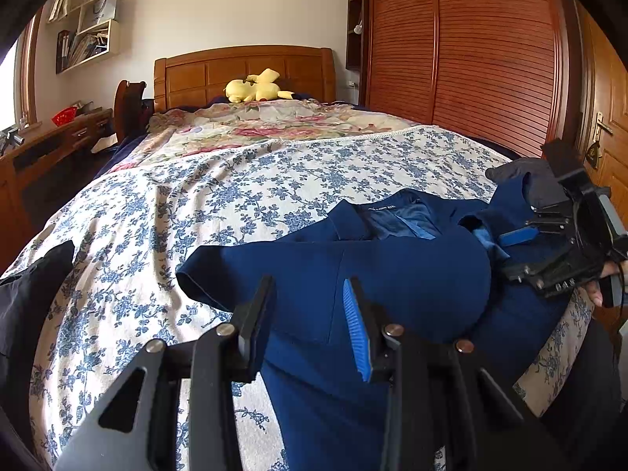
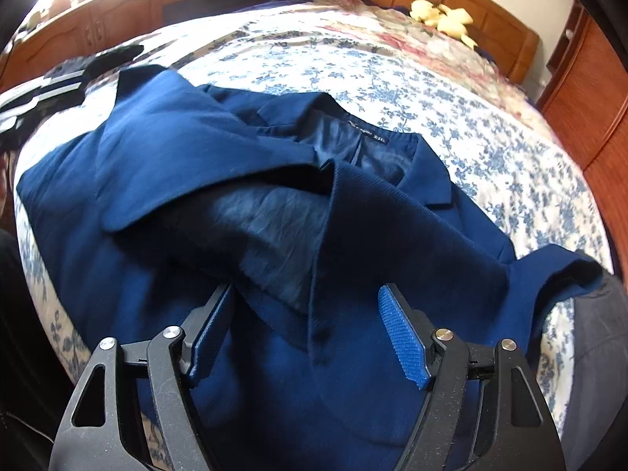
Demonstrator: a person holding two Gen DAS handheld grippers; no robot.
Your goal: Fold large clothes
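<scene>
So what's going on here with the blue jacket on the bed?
A person is folding a navy blue jacket on a bed with a blue-flowered bedspread, working with a two-finger gripper in each hand. One sleeve is already laid across the jacket's front. Both the left gripper and the right gripper are open just above the cloth and hold nothing at this moment. A yellow plush toy sits by the headboard, and dark clothes lie at the bed's edge.
</scene>
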